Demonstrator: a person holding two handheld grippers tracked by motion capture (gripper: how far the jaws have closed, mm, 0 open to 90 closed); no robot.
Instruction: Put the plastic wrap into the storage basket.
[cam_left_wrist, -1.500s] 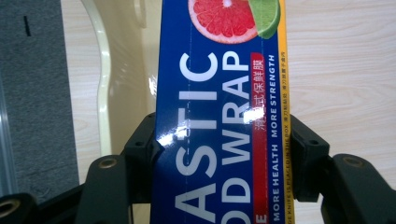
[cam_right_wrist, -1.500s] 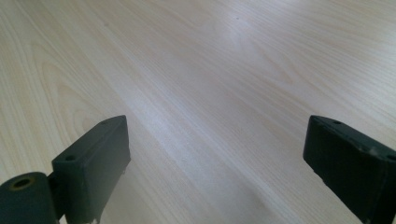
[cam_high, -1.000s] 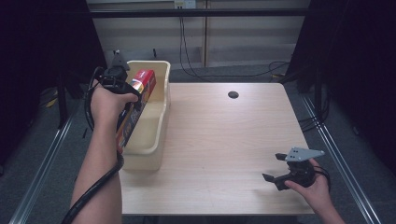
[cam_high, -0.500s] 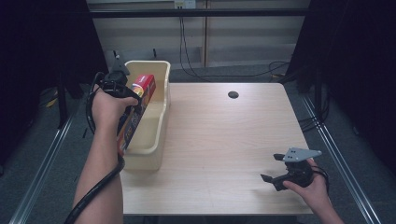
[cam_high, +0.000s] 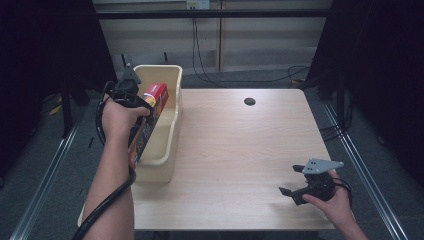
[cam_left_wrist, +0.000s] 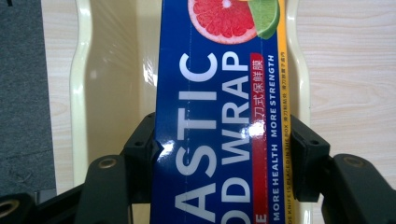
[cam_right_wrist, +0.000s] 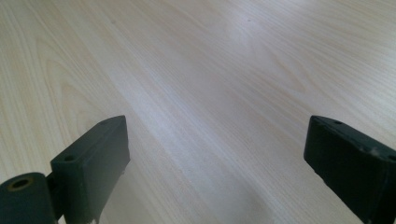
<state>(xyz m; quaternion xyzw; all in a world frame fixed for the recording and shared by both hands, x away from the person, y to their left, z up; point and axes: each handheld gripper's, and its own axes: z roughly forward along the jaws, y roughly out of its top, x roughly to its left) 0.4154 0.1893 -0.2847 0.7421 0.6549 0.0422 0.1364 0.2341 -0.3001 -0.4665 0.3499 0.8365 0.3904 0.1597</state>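
This looks like a lab recording bay. A pale wood-grain table (cam_high: 240, 150) with a round cable hole (cam_high: 249, 101) at 12 o'clock stands on grey carpet between metal floor rails (cam_high: 365, 165); black curtains (cam_high: 385, 60) hang at 3 and 9 o'clock, loose black cables (cam_high: 200, 55) trail behind.

tongs: black, 2 jaws each – screw holes | thick black cables | right tongs (cam_high: 296, 189): grey 3-cornered plate

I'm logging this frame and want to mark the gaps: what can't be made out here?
- Box: both ends cut off by the left gripper view's edges; in the high view the hand covers its middle.
- Bin floor: hidden by the box in both views.
- Left claw: its jaws are hidden behind the hand in the high view.
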